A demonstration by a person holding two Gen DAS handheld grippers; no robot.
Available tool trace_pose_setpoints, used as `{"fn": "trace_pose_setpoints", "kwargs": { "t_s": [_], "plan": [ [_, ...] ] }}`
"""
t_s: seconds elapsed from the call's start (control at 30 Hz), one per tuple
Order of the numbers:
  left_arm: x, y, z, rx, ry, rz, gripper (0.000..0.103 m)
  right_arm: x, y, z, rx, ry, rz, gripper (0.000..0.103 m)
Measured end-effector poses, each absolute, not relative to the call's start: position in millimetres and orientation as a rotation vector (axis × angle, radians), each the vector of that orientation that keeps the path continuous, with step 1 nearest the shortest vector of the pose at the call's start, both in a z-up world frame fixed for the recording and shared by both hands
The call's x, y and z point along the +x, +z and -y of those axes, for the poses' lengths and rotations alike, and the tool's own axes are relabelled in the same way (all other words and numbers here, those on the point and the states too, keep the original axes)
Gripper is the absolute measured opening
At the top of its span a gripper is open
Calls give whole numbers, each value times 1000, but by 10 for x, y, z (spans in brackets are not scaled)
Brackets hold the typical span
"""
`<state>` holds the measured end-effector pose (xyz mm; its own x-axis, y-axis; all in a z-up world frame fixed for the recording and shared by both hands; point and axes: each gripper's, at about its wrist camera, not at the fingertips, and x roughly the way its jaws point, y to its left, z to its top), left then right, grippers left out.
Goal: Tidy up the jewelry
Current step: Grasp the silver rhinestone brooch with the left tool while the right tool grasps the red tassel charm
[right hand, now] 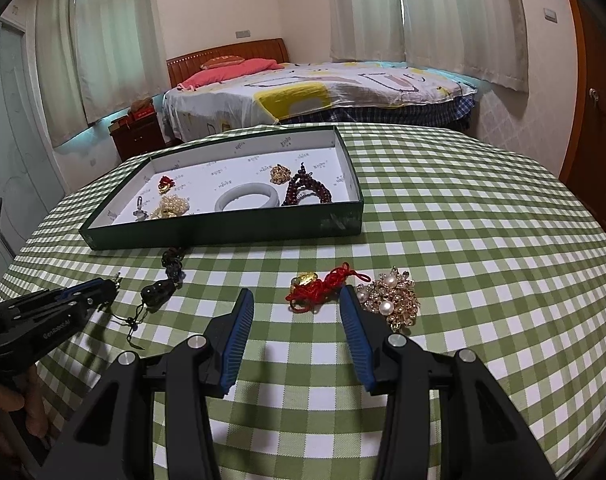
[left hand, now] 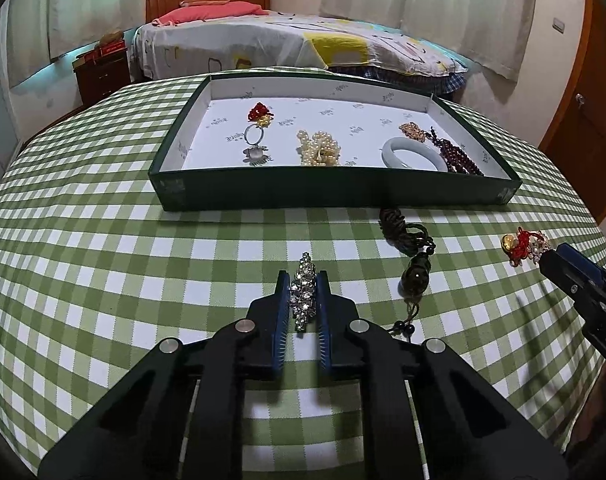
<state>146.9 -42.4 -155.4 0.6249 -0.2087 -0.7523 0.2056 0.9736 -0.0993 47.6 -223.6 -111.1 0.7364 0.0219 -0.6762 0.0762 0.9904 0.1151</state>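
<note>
My left gripper [left hand: 303, 280] is shut on a rhinestone hair clip [left hand: 303, 292] that lies on the green checked tablecloth; it also shows in the right wrist view [right hand: 103, 286]. My right gripper [right hand: 297, 300] is open, its fingers either side of a red cord charm with a gold bead [right hand: 323, 284]. A pearl and gold brooch [right hand: 391, 300] lies right of it. A dark bead pendant on a cord [left hand: 413, 276] lies between the grippers. The green tray [left hand: 343, 194] holds a ring, pearls [left hand: 319, 148], a white bangle [left hand: 413, 154] and dark red beads.
The table [right hand: 463, 220] with the checked cloth drops off at the left and right edges. A bed [left hand: 283, 44] stands behind the table, a nightstand [left hand: 103, 72] to its left, a wooden door [right hand: 599, 120] at the right.
</note>
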Motion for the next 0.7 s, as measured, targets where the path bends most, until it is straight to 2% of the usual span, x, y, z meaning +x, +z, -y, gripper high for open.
{"fn": "trace_pose_setpoints", "kwargs": {
  "t_s": [0.43,0.7],
  "plan": [
    [1427,-1471,85,-52,-191,-836,13,727,-1130,2279,125,-53,-791,45],
    [1443,-1467,-18,-74,-177,-839,13,921,-1258,2279,108,-44,-883,45]
  ]
}}
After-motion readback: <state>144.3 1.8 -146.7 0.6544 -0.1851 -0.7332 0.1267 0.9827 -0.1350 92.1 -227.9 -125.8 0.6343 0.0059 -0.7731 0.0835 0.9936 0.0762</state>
